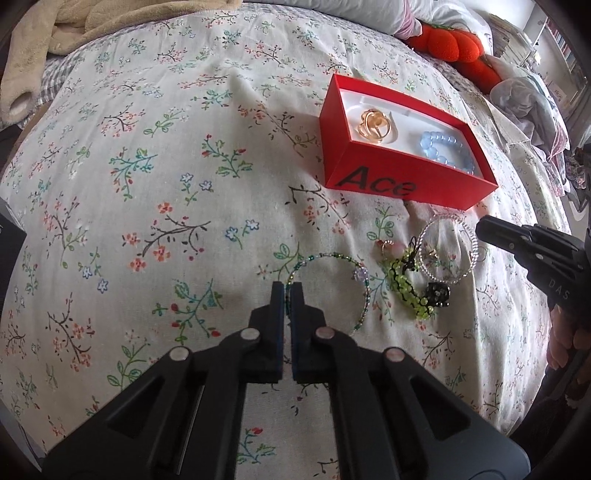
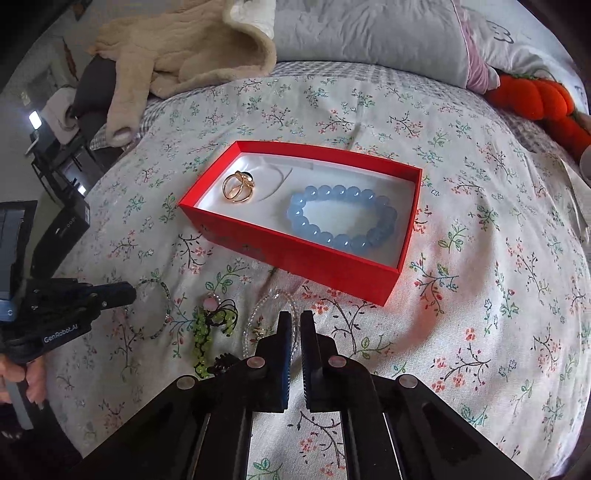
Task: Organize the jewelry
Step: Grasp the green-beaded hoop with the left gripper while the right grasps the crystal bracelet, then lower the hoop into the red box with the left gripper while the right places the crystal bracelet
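An open red box [image 1: 391, 177] [image 2: 295, 254] lies on the floral bed cover. Inside it are a gold ring piece [image 1: 373, 125] [image 2: 239, 187] and a blue bead bracelet [image 1: 448, 149] [image 2: 340, 216]. In front of the box lie a thin green-beaded bangle [image 1: 364, 295] [image 2: 165, 295], a lime-green bead bracelet with black cord [image 1: 410, 291] [image 2: 207, 332], and a clear bead bracelet [image 1: 448, 251] [image 2: 258, 314]. My left gripper [image 1: 287, 288] is shut, its tips at the green-beaded bangle's left rim; I cannot tell if it pinches it. My right gripper [image 2: 294, 317] is nearly shut, empty, at the clear bracelet's right edge.
A beige fleece garment [image 2: 184, 48] lies at the bed's far left, grey pillows [image 2: 369, 33] at the head, and an orange plush [image 2: 535, 99] [image 1: 454, 44] at the far right. Dark equipment [image 2: 62, 221] stands off the bed's left edge.
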Demonstrator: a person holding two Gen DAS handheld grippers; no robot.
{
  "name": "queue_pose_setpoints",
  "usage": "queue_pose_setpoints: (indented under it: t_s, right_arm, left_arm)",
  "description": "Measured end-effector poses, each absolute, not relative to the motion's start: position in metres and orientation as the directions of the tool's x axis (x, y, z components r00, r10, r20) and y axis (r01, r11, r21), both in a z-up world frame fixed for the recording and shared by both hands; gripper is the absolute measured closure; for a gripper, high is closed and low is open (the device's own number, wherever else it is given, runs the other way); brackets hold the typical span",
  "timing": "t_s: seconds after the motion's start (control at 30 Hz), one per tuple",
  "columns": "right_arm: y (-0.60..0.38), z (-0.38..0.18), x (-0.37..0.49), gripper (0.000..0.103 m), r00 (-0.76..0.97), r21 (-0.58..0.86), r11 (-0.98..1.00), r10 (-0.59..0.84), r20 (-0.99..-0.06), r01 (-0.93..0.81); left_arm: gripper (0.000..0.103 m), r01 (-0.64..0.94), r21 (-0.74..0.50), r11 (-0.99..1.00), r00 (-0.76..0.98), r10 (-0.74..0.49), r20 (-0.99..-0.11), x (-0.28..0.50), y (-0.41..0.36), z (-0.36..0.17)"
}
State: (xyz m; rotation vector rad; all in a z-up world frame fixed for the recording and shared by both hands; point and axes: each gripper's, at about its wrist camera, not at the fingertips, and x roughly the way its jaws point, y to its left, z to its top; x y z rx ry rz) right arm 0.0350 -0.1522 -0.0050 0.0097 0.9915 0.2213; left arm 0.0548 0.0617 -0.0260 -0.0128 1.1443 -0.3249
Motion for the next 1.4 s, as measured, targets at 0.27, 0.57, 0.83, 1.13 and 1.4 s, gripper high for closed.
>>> queue_pose_setpoints:
  t_s: [0.27, 0.57, 0.83, 1.13, 1.4]
  right_arm:
    - [-0.159, 0.012, 0.029, 0.097, 0.553, 0.134, 0.976, 0.208, -0.807, -0.171]
    - [-0.158, -0.019, 0.038, 0.091, 0.462, 0.118, 0.977, 0.189, -0.866, -0.178]
    - [-0.158, -0.025, 0.045, 0.088, 0.453, 0.123, 0.973, 0.200, -0.869, -0.193]
    - [-0.145, -0.030, 0.052, 0.061, 0.459, 0.122, 0.965, 0.220, -0.861, -0.233]
    - [-0.135, -0.036, 0.054, 0.098, 0.417, 0.083, 0.960, 0.193, -0.888, -0.268]
  left_arm:
    - [0.100, 0.254, -0.182, 0.950, 0.402, -0.275, -0.874, 0.058, 0.053, -0.009]
    - [0.100, 0.237, -0.159, 0.958, 0.388, -0.243, -0.889, 0.062, 0.047, -0.016]
    - [0.100, 0.241, -0.144, 0.960, 0.374, -0.229, -0.899, 0.062, 0.047, -0.023]
    - [0.100, 0.242, -0.134, 0.961, 0.370, -0.219, -0.903, 0.062, 0.047, -0.027]
    - [0.100, 0.238, -0.141, 0.961, 0.382, -0.226, -0.896, 0.064, 0.046, -0.022]
